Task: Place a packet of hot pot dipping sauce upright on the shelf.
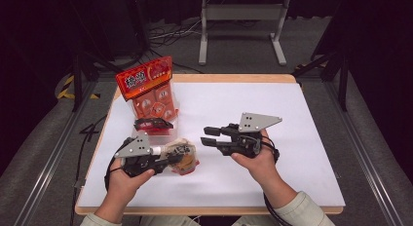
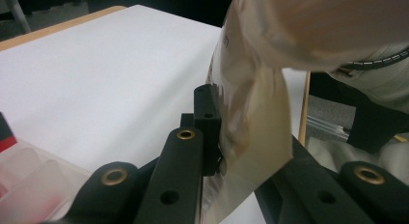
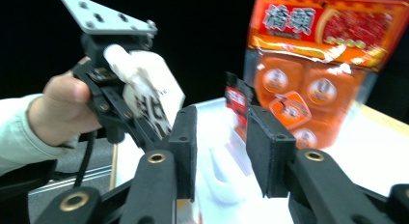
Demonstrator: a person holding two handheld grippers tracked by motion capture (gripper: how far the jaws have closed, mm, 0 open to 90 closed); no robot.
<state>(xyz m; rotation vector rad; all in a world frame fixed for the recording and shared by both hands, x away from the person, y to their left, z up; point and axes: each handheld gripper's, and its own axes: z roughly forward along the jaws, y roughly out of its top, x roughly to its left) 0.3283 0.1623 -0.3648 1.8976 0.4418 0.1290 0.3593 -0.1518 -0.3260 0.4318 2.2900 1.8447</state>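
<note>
My left gripper lies low at the table's front left, shut on a clear plastic bag with brownish contents and black print. In the left gripper view the translucent bag is pinched against the left pad, and it hides the other jaw's tip. My right gripper hovers just right of the bag, pointing left at it, jaws open and apart from it. In the right gripper view its pads frame a gap with nothing pressed between them, and the left hand holds up the bag beyond.
An orange snack package stands upright at the table's back left. In front of it a small black-and-red item rests on a clear tray. White sheet covers the wooden table. A metal stand is behind.
</note>
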